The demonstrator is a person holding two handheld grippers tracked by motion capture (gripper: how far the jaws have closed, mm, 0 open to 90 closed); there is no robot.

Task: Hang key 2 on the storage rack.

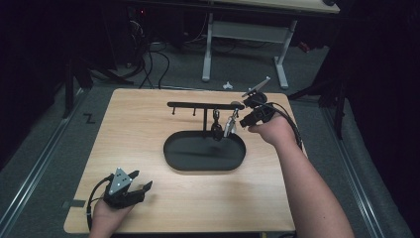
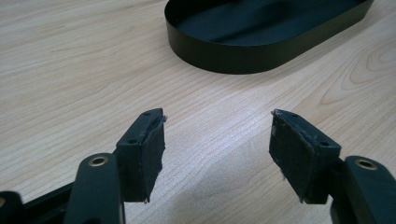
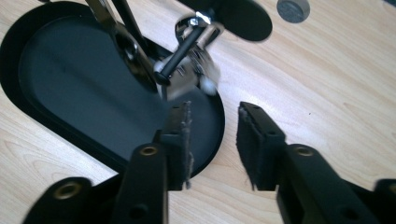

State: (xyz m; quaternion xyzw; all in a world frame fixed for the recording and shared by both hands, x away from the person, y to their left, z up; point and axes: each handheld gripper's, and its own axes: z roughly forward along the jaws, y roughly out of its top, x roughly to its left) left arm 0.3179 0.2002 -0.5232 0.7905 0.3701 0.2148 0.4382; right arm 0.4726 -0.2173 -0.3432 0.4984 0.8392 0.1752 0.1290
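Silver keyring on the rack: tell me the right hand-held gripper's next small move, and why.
Probably back the right hand-held gripper straight away. Its jaws stand apart with nothing between them, and the silver keyring already hangs from the rack's hook over the black tray.

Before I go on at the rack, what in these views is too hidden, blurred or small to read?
- Silver hanging piece, right gripper view: motion-blurred, so what it is stays unclear.
- Its hook on the rack bar, high view: too small to tell whether it is seated.
- Black tray, left gripper view: far end cut off by the top edge.
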